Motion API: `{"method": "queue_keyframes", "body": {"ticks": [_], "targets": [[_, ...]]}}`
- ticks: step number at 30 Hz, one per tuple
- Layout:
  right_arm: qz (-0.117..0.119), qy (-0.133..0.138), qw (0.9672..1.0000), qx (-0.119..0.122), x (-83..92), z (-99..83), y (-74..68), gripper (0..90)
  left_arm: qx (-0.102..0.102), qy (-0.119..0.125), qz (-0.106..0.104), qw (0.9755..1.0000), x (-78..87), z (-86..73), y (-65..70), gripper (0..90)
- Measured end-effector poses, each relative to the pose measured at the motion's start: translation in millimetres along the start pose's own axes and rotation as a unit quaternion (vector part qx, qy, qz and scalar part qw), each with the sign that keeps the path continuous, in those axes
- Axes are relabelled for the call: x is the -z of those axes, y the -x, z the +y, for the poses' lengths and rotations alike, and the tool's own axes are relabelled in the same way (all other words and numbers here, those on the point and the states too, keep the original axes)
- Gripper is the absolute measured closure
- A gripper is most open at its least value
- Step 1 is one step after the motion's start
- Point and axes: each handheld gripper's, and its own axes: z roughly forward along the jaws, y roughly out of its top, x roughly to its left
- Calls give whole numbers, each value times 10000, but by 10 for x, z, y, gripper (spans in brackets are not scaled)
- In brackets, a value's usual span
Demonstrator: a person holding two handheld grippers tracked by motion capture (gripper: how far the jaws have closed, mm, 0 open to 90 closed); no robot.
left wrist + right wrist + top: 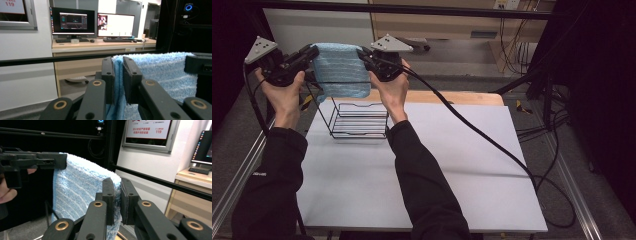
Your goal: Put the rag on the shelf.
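Observation:
A light blue towel hangs stretched between my two grippers, above the black wire rack at the table's back left. My left gripper is shut on the towel's left top corner; in the left gripper view the cloth is pinched between the jaws of that gripper. My right gripper is shut on the right top corner, and the right gripper view has the towel squeezed between its own jaws. The towel's lower edge hangs just over the rack's back.
The white table top lies in front of and to the right of the rack. A wooden board runs along its back edge. The right gripper's cable trails across the table to the right. Monitors stand on a desk beyond.

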Motion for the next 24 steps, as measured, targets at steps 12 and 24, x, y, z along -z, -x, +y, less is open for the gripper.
{"method": "queue_keyframes", "body": {"ticks": [12, 24], "targets": [[165, -268, 9995, 8, 54, -35, -132, 833, 2, -151, -137, 9998, 186, -109, -18, 801], [262, -626, 9977, 4, 132, -32, -215, 832, -27, -522, -292, 9982, 278, -139, -2, 797]]}}
